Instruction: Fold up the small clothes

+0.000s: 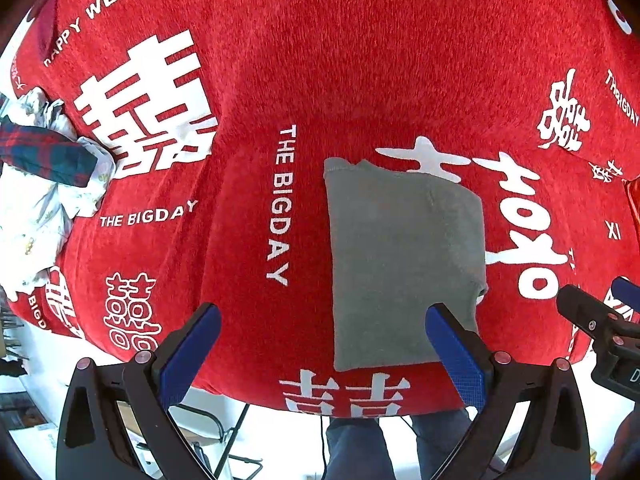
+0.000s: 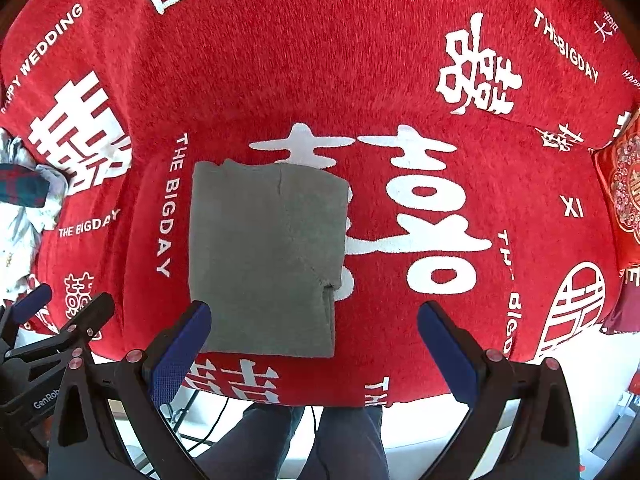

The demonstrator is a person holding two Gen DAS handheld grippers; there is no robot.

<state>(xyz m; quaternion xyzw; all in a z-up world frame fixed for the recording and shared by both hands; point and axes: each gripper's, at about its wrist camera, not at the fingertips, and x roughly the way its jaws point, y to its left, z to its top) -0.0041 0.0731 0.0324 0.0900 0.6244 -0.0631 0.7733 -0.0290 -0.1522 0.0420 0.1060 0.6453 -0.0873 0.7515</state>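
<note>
both grippers hover with jaws spread wide, left gripper [image 1: 322,344] and right gripper [image 2: 314,342] holding nothing. the folded grey garment [image 2: 266,256] lies flat on the red printed tablecloth [image 2: 280,80] near its front edge. a heap of clothes [image 1: 44,176] is cut off at far left.

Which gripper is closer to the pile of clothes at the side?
Left. The pile lies at the far left, on the left gripper's side; the right gripper is further right, beyond the grey cloth.

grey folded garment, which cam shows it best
The right wrist view: the grey folded garment lies almost wholly uncovered, only its near-left corner behind a pad. In the left wrist view, it has its near-right corner hidden behind a finger pad.
</note>
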